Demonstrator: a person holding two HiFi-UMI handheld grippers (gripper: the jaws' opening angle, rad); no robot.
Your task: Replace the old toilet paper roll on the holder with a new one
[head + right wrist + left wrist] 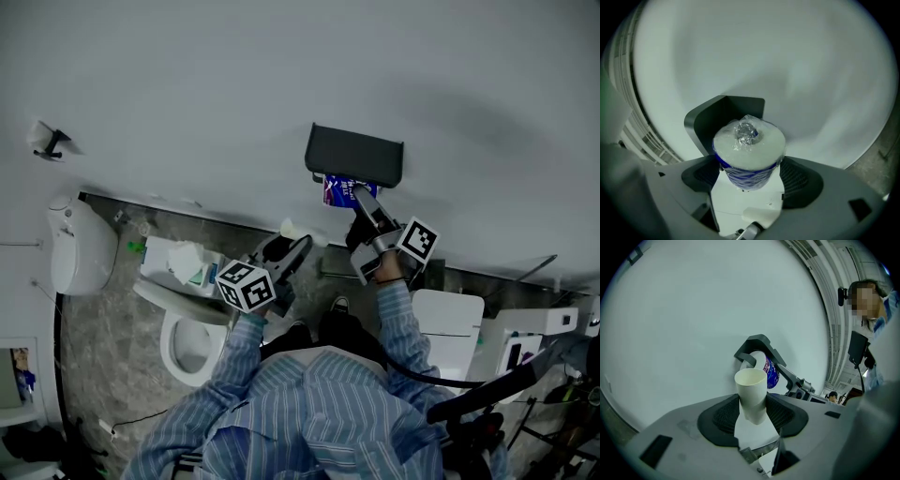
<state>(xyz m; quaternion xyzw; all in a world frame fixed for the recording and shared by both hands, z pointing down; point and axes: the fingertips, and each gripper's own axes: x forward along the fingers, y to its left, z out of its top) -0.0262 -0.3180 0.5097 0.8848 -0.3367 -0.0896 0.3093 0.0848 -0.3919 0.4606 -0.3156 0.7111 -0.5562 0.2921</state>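
A dark grey holder (354, 155) is fixed to the white wall. Just under it my right gripper (359, 194) is shut on a new toilet paper roll (341, 190) in a blue and clear plastic wrapper. The right gripper view has the wrapped roll (749, 152) end-on between the pads, right in front of the holder (723, 117). Lower left, my left gripper (298, 246) is shut on an empty cardboard tube (292, 228). In the left gripper view the tube (751, 394) stands upright between the pads, with the holder (758, 345) and the wrapped roll (771, 373) beyond it.
A toilet (190, 330) stands below left, with a tissue pack (184, 263) on its tank. A white bin (81, 247) sits at the far left and a white lidded box (448, 328) at the right. A person (874, 324) shows at the right edge of the left gripper view.
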